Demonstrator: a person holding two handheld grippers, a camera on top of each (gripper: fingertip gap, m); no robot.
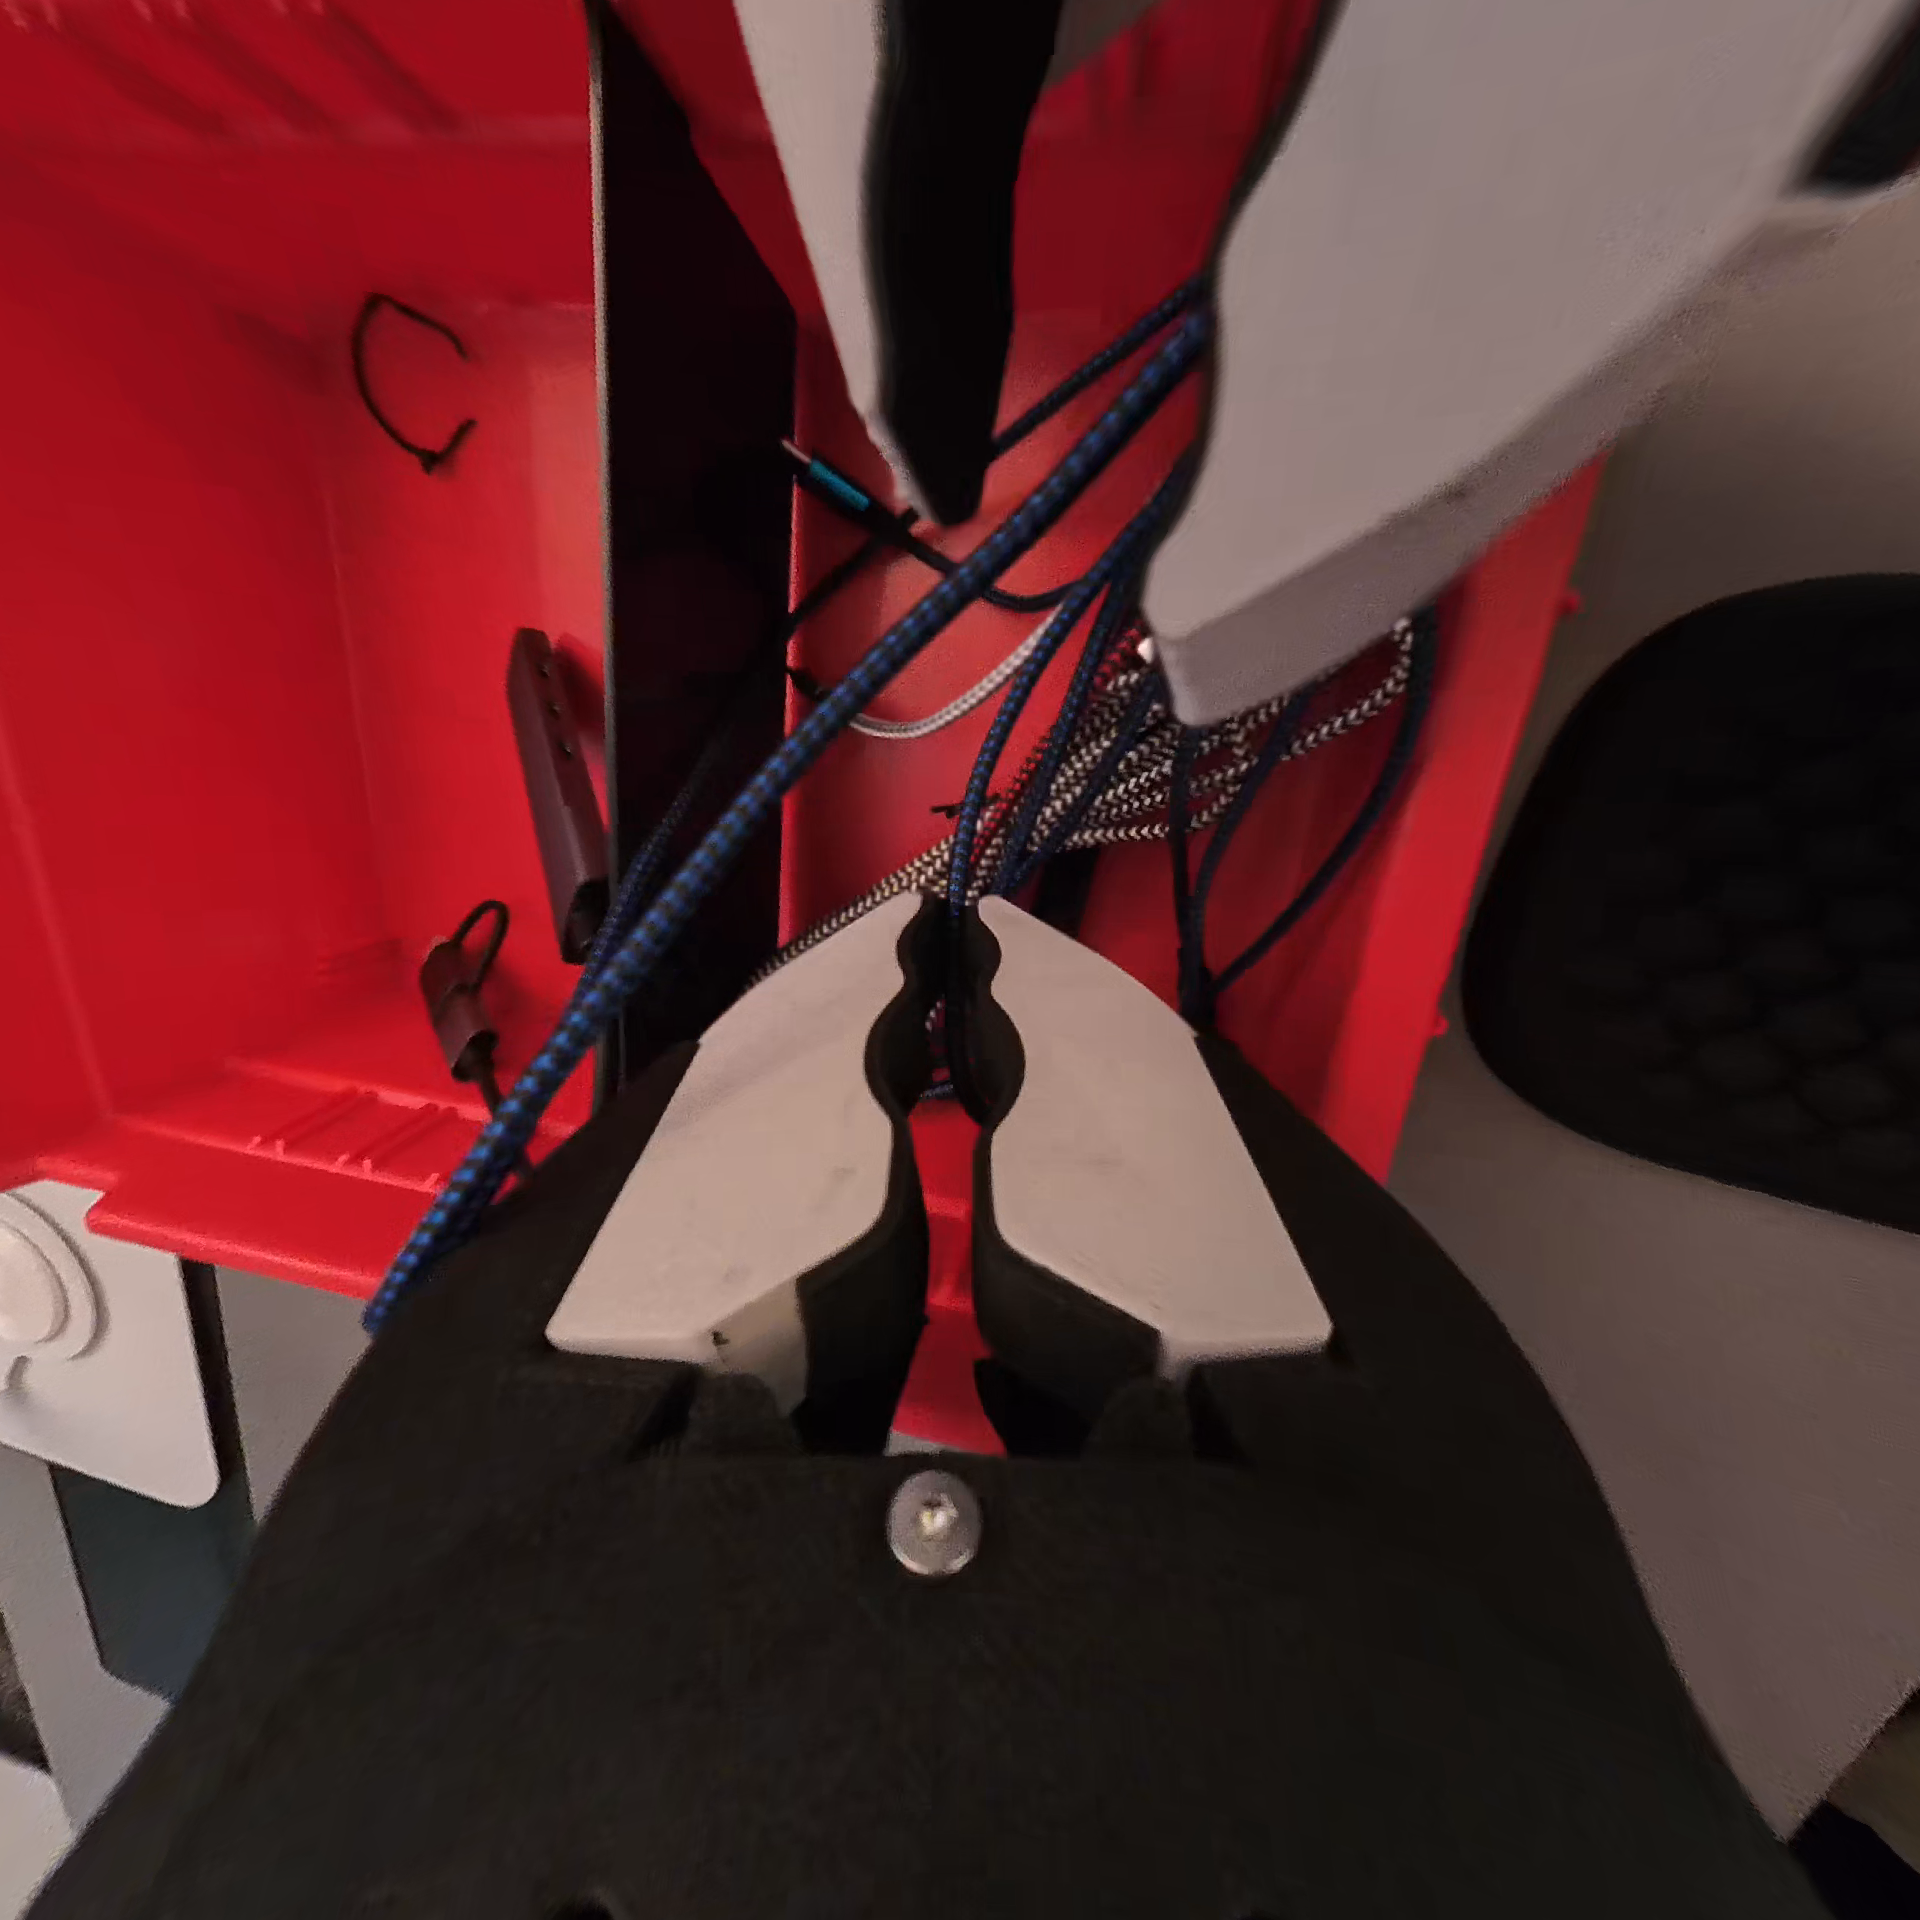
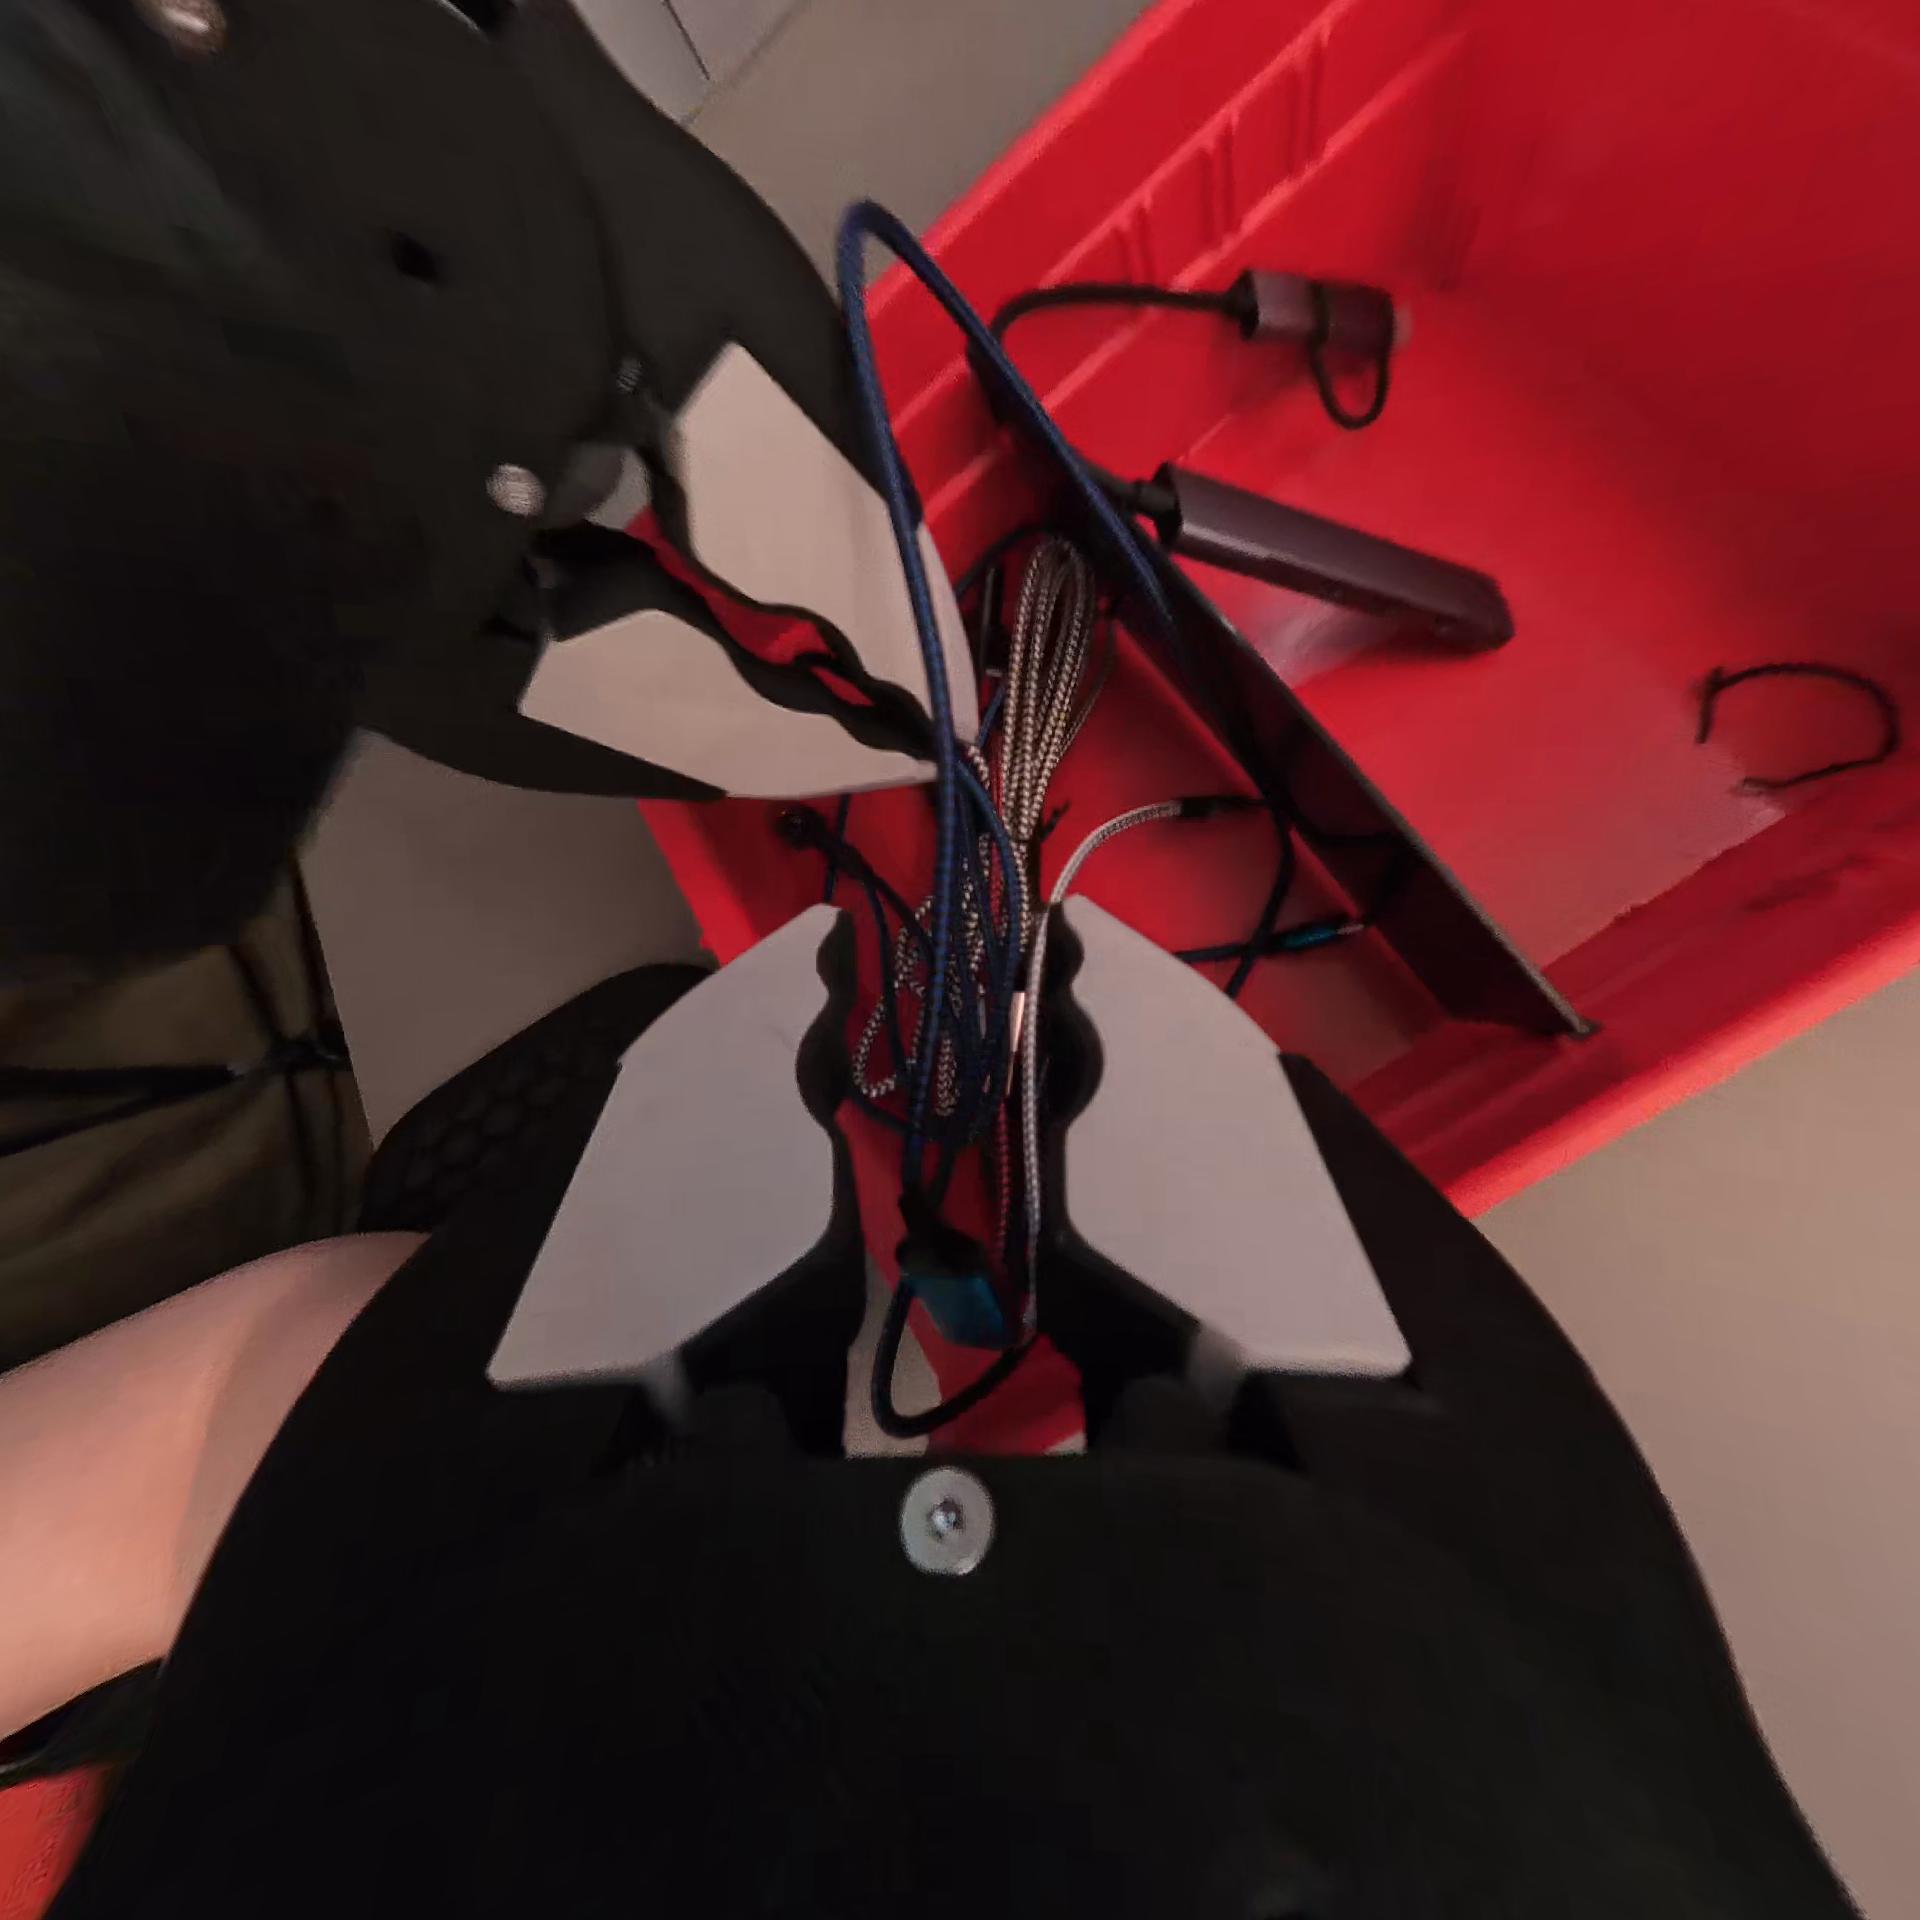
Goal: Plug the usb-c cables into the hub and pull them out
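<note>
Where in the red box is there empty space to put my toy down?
The red plastic bin is split by a black divider panel. The side holding the grey USB hub has the most bare floor, between the hub and a black zip-tie loop. The other side is crowded with braided cables, where both tongs work.

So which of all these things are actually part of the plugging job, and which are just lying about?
Part of the job:
- blue braided cable
- black-and-white braided cables
- silver braided cable
- grey hub
- left gripper
- right gripper

Just lying about:
- red bin
- black divider
- black cable tie
- small grey adapter
</note>
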